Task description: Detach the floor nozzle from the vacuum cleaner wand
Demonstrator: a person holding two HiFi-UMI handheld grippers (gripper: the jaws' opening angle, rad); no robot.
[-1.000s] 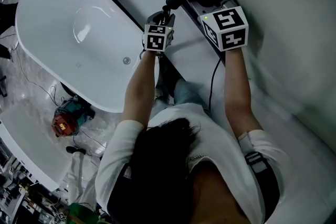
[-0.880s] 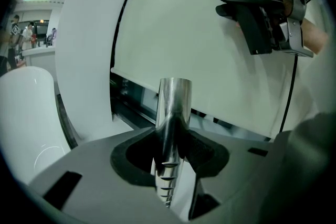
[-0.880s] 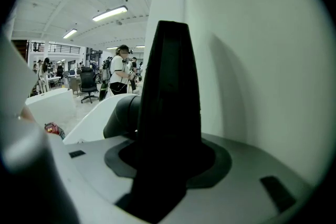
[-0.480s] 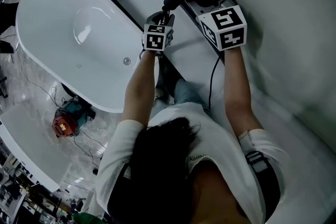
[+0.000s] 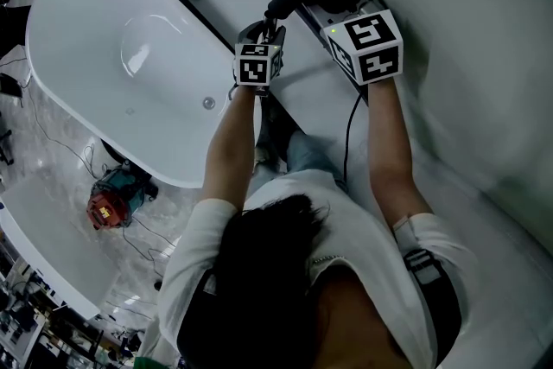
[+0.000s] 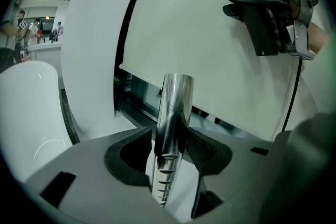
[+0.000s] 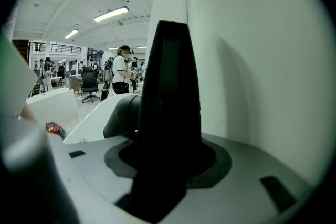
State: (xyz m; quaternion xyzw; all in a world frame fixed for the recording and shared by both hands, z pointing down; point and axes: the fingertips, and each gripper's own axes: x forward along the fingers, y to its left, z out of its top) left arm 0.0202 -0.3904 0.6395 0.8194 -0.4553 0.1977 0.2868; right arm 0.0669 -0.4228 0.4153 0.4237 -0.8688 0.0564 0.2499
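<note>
While left gripper (image 6: 169,135) jaws have just been opening, pads slack round chrome wand (image 6: 176,97) btwn them, right gripper (image 7: 168,159) clamped on black floor nozzle (image 7: 170,76), nozzle socket apart from wand end, white bathtub (image 5: 104,56) at left.

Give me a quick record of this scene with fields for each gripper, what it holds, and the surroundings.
Left gripper: fingers have just been opening; metal wand between them
Right gripper: fingers shut on black vacuum part
Wand end: free in left gripper view
Surroundings: white bathtub at left of head view
</note>
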